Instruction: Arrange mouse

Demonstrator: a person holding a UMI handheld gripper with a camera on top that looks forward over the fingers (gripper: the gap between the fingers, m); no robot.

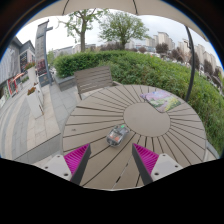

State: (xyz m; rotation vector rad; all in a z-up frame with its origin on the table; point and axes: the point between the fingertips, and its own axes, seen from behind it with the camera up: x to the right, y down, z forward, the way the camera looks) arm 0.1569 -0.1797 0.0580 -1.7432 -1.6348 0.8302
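Wooden table (150,120) below level gripper (112,160), jaws apart, mouse (118,133) ahead.

**No readable text**

No word, number, brand or sign can be read anywhere here. The booklet (160,98) on the table (140,135) shows coloured printing, but it is too small to make out. The mouse (118,133) bears no mark that can be told. The buildings (165,42) beyond the hedge (130,68) show no legible signs, and the gripper (111,158) pads (77,155) are plain pink.
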